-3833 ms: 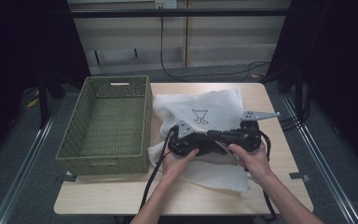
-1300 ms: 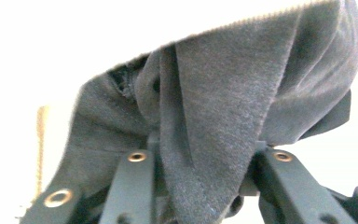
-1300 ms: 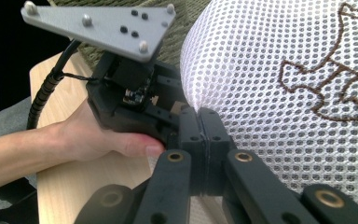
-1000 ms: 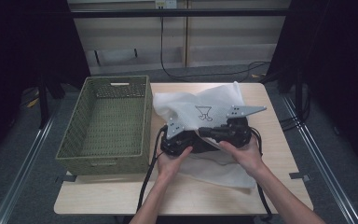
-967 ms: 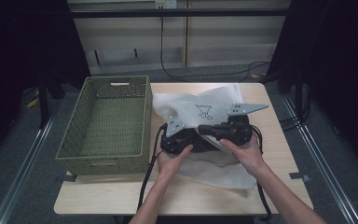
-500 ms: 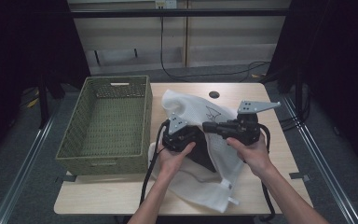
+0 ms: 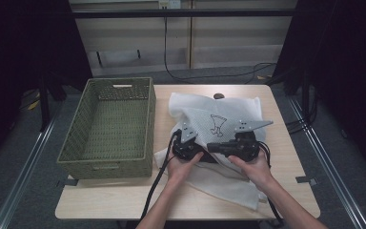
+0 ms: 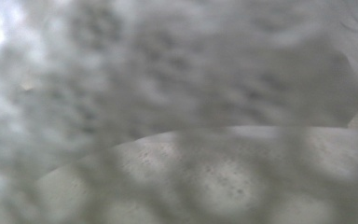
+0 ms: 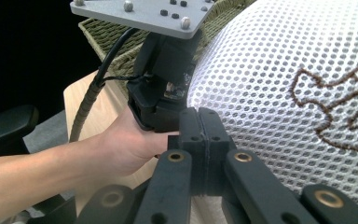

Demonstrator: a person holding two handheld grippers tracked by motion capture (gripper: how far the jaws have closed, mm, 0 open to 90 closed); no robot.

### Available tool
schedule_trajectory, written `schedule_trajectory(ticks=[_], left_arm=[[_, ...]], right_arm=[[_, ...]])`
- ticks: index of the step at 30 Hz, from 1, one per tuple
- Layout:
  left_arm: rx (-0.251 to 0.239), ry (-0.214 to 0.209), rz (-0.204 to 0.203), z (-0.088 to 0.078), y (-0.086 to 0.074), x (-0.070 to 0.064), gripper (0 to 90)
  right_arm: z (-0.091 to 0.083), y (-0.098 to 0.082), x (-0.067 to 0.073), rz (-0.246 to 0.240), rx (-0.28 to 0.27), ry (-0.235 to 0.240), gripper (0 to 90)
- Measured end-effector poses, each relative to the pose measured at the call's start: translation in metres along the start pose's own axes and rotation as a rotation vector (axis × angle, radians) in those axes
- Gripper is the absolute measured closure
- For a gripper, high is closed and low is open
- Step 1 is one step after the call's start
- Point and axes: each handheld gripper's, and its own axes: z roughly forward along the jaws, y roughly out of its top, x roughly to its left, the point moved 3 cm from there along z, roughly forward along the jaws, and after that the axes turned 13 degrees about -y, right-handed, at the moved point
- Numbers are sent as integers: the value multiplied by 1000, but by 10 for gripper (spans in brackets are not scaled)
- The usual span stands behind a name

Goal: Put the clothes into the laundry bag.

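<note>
Dark curtains [image 7: 24, 57], pale cabinets [image 7: 190, 33] behind

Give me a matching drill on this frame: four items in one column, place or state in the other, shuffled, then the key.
Items
1. wicker basket
2. white mesh bag
3. right hand-held gripper
4. small dark round object

Place or state
A. on the far part of the tabletop, just beyond the bag
B. jaws pressed together, beside the mesh
C. on the left part of the table, nothing inside
D. lies right of the basket, brown embroidered figure on top

Pairs: 1-C, 2-D, 3-B, 4-A
</note>
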Motion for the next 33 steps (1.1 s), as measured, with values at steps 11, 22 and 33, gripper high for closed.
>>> schedule_trajectory(ticks=[11,22,33], left_arm=[[56,-14,-25,16,-17,3,702],[63,-87,4,-18,-19,-5,381],[55,-97,13,-26,-22,-4,397]], right_arm=[[4,-6,-2,2,19,3,900],[3,-10,-14,27,12,-21,899],[-3,0,-14,32,-27,-30,899]])
